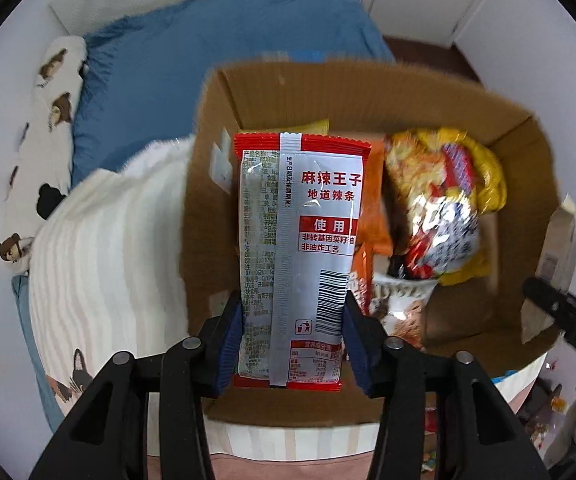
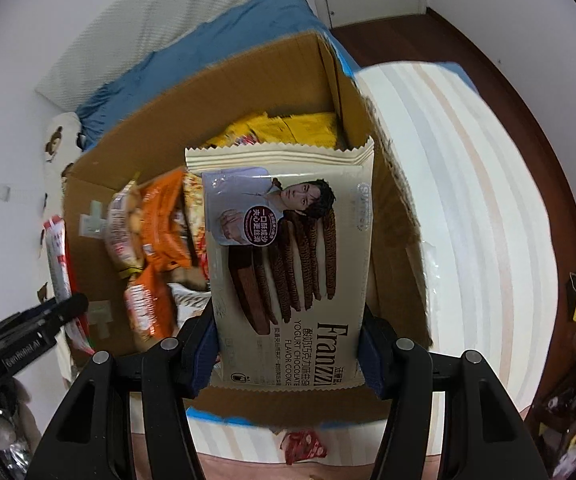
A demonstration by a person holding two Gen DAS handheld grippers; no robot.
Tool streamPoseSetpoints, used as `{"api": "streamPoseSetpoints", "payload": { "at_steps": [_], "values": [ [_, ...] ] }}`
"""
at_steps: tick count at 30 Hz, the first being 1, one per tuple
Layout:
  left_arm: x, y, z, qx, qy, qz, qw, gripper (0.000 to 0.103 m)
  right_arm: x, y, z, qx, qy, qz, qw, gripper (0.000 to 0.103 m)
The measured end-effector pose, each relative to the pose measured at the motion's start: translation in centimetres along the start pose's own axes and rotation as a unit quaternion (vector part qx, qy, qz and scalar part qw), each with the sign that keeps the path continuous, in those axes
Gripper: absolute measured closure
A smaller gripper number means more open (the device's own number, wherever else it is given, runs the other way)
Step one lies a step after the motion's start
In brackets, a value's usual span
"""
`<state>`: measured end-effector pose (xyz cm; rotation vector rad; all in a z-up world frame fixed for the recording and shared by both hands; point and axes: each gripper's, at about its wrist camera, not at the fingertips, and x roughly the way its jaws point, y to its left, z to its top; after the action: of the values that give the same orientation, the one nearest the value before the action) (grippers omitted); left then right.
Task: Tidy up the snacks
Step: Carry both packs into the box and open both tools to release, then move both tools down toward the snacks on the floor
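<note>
An open cardboard box [image 1: 216, 120] stands on a bed and holds several snack bags, among them a yellow chip bag [image 1: 440, 184] and orange packets [image 2: 156, 220]. My left gripper [image 1: 292, 304] is shut on a red and silver spicy-strip packet [image 1: 300, 220], which hangs over the box's left part. My right gripper [image 2: 288, 320] is shut on a beige Franzzi cookie packet [image 2: 288, 240], held over the box [image 2: 248, 80] near its right wall. Each gripper shows at the edge of the other's view: the right one [image 1: 544, 300] and the left one [image 2: 64, 308].
The box rests on a cream striped blanket [image 1: 100, 240], with a blue blanket [image 1: 208, 40] behind it and a dog-print pillow [image 1: 48, 100] at the left. A red snack packet [image 2: 304, 446] lies on the bed in front of the box. Dark wooden floor [image 2: 448, 40] runs along the right.
</note>
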<state>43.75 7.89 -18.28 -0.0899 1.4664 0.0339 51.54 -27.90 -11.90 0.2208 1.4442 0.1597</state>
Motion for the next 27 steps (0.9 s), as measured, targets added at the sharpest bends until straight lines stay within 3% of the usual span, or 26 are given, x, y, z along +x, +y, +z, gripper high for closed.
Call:
{"api": "streamPoseSetpoints", "payload": {
  "at_steps": [2, 3, 4, 6, 7, 18, 27],
  "values": [
    [1.5, 0.1, 0.1, -0.005, 0.02, 0.001, 0.9998, 0.055, 1.5, -0.1, 0.7, -0.002, 0.014, -0.015, 1.0, 0.034],
    [2.0, 0.2, 0.2, -0.009, 0.024, -0.001, 0.9997, 0.048, 2.3, -0.3, 1.0, -0.005, 0.02, -0.021, 1.0, 0.02],
    [2.2, 0.3, 0.1, -0.013, 0.026, -0.006, 0.9996, 0.045, 2.6, -0.3, 1.1, -0.004, 0.023, -0.022, 0.999, 0.012],
    [2.8, 0.7, 0.1, -0.021, 0.028, -0.02, 0.9992, 0.019, 3.2, -0.3, 1.2, -0.011, 0.028, -0.024, 0.999, 0.012],
    [3.0, 0.8, 0.1, -0.025, 0.028, -0.026, 0.999, 0.015, 3.4, -0.2, 1.1, -0.013, 0.028, -0.023, 0.999, 0.011],
    [2.9, 0.6, -0.6, -0.034, 0.017, -0.043, 0.9983, 0.014, 3.3, 0.8, 0.5, -0.031, 0.023, -0.025, 0.999, 0.007],
    [0.5, -1.3, -4.0, -0.024, -0.044, -0.045, 0.9977, 0.014, 1.7, 1.7, -1.9, -0.052, -0.011, -0.029, 0.998, 0.007]
  ]
}}
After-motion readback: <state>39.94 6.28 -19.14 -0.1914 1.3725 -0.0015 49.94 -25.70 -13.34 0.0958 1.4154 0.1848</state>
